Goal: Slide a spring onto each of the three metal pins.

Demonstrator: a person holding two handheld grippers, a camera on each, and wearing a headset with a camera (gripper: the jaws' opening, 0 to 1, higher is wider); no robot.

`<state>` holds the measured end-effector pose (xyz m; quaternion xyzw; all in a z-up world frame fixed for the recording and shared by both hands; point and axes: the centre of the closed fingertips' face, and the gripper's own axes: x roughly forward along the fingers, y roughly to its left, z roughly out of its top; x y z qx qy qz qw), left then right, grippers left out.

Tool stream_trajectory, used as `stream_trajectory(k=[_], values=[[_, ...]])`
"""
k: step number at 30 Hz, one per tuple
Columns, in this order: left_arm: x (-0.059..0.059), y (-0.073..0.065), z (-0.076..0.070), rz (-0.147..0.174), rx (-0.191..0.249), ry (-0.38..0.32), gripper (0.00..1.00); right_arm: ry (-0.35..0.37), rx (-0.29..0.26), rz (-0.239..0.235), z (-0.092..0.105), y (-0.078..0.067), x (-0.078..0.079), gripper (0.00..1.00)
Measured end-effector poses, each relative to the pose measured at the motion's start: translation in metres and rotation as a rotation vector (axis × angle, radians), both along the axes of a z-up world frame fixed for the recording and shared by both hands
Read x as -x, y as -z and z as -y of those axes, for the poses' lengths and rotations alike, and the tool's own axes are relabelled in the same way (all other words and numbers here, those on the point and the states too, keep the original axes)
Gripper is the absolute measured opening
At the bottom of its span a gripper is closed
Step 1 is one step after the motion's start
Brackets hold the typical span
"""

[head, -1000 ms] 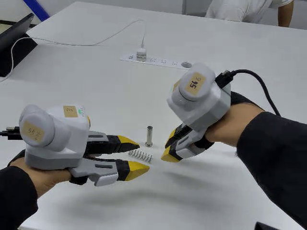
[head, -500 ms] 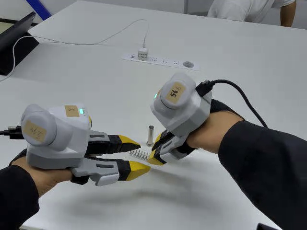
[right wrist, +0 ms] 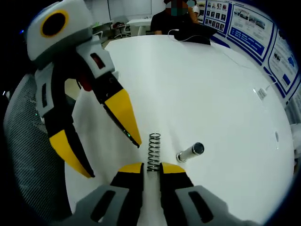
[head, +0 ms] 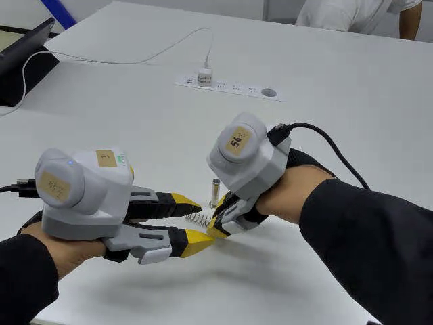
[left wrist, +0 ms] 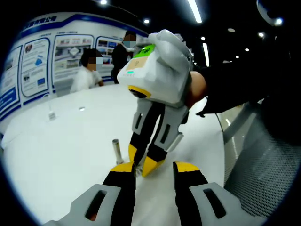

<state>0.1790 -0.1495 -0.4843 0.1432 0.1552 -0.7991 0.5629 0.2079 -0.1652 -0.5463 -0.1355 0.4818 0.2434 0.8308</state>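
Note:
A small metal spring (head: pixel 198 219) lies on the white table (head: pixel 135 122), just in front of one upright metal pin (head: pixel 215 193). My right gripper (head: pixel 218 227) reaches down from the right, its yellow tips closed around the spring's near end. In the right gripper view the spring (right wrist: pixel 154 150) runs away from between the gripper's (right wrist: pixel 151 168) narrow jaws, and the pin (right wrist: pixel 190 152) stands to its right. My left gripper (head: pixel 193 221) hovers open on the spring's left side, holding nothing. The left gripper view has its open jaws (left wrist: pixel 154 170) facing the right gripper (left wrist: pixel 142 162) and the pin (left wrist: pixel 115 149).
A white power strip (head: pixel 226 88) with a plugged charger and cable lies further back. A dark screen (head: pixel 24 61) stands at the far left. A person (head: pixel 345 10) sits at the table's far end. The table's near edge runs close below the left gripper.
My right gripper has come down and to the left, from beside the pin to the spring's end. The left gripper has stayed where it was, still open.

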Motion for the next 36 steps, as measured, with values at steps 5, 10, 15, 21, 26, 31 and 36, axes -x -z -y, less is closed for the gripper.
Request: stream_trajectory(k=[5,10,15,21,26,31,36], values=[[0.000,0.000,0.000,0.001,-0.001,-0.001,0.32,0.005,-0.002,-0.005,0.001,0.001,-0.001,0.14],[0.000,0.000,0.000,0.002,-0.003,-0.001,0.32,-0.006,0.010,-0.005,0.002,0.001,0.000,0.12],[0.000,0.001,0.000,0.004,-0.006,0.001,0.32,-0.008,0.010,-0.014,0.003,0.001,0.004,0.12],[0.000,0.002,0.000,0.008,-0.009,0.004,0.32,-0.018,0.017,-0.022,0.005,-0.003,0.013,0.12],[0.000,0.002,0.000,0.011,-0.012,0.006,0.32,-0.031,0.030,-0.025,0.008,-0.007,0.019,0.12],[0.001,0.003,0.000,0.015,-0.014,0.012,0.32,-0.053,0.040,-0.035,0.007,-0.013,0.030,0.12],[0.004,0.004,0.000,0.019,-0.019,0.023,0.32,-0.069,0.035,-0.042,0.007,-0.022,0.039,0.12]])
